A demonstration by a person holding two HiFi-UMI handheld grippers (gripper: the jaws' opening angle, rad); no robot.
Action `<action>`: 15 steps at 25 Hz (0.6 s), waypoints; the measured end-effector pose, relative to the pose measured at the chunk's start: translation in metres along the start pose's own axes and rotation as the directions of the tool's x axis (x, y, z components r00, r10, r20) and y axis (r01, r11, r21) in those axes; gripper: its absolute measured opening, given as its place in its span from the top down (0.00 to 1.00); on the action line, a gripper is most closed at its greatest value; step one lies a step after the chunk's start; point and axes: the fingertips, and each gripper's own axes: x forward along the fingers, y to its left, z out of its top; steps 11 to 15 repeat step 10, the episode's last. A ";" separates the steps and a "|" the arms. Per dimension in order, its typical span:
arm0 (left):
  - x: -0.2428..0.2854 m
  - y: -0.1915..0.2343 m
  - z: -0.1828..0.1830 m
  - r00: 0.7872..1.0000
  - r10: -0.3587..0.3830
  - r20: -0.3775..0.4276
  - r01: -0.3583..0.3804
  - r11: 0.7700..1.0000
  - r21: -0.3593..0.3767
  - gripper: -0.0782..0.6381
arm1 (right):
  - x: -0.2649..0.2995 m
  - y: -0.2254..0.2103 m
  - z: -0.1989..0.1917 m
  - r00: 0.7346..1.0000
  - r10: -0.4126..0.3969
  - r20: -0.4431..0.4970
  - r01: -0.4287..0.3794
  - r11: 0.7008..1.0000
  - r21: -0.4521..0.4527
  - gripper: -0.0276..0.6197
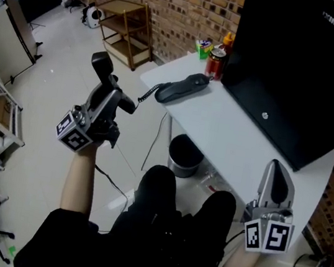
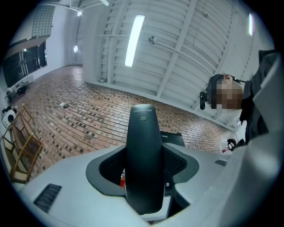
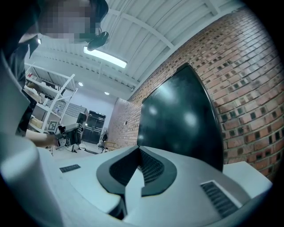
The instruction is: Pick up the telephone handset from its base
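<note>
While white tabletop (image 1: 236,134) ran diagonally, black monitor (image 1: 304,63) covered far side. Bare strip lay along near edge. Open floor (image 1: 57,74) spread left of tabletop edge. Left gripper (image 1: 105,92) hung over floor, off tabletop, fingers wide, clamped on upright handset (image 2: 143,150). Right gripper (image 1: 274,172) sat at near tabletop edge, fingers together, empty. Telephone base (image 1: 180,90) sat at left corner near red can (image 1: 215,62). Coiled cord (image 1: 147,94) hung off edge.
</note>
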 end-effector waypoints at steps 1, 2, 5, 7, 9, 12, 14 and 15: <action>-0.006 0.005 -0.004 1.000 0.016 0.005 -0.016 0.999 -0.035 0.54 | 0.000 0.000 0.000 1.000 -0.002 0.000 0.002 1.000 0.002 0.95; -0.014 0.012 -0.009 0.999 0.034 0.012 -0.033 0.997 -0.075 0.54 | -0.001 0.000 -0.001 1.000 -0.003 -0.001 0.003 1.000 0.003 0.94; -0.038 0.033 -0.025 0.997 0.076 0.027 -0.071 0.983 -0.169 0.54 | -0.002 -0.001 -0.001 1.000 -0.006 0.000 0.006 1.000 0.004 0.94; -0.053 0.046 -0.035 0.995 0.094 0.032 -0.085 0.975 -0.207 0.54 | -0.002 -0.002 -0.002 1.000 -0.005 -0.001 0.005 1.000 0.009 0.94; -0.068 0.059 -0.045 0.993 0.110 0.037 -0.098 0.966 -0.241 0.54 | -0.003 -0.003 -0.004 1.000 -0.004 -0.001 0.004 1.000 0.015 0.94; -0.075 0.065 -0.050 0.992 0.117 0.040 -0.103 0.961 -0.257 0.54 | -0.003 -0.003 -0.004 1.000 -0.004 -0.001 0.004 1.000 0.019 0.94; -0.075 0.065 -0.050 0.992 0.117 0.040 -0.103 0.961 -0.257 0.54 | -0.003 -0.003 -0.004 1.000 -0.004 -0.001 0.004 1.000 0.019 0.94; -0.075 0.065 -0.050 0.992 0.117 0.040 -0.103 0.961 -0.257 0.54 | -0.003 -0.003 -0.004 1.000 -0.004 -0.001 0.004 1.000 0.019 0.94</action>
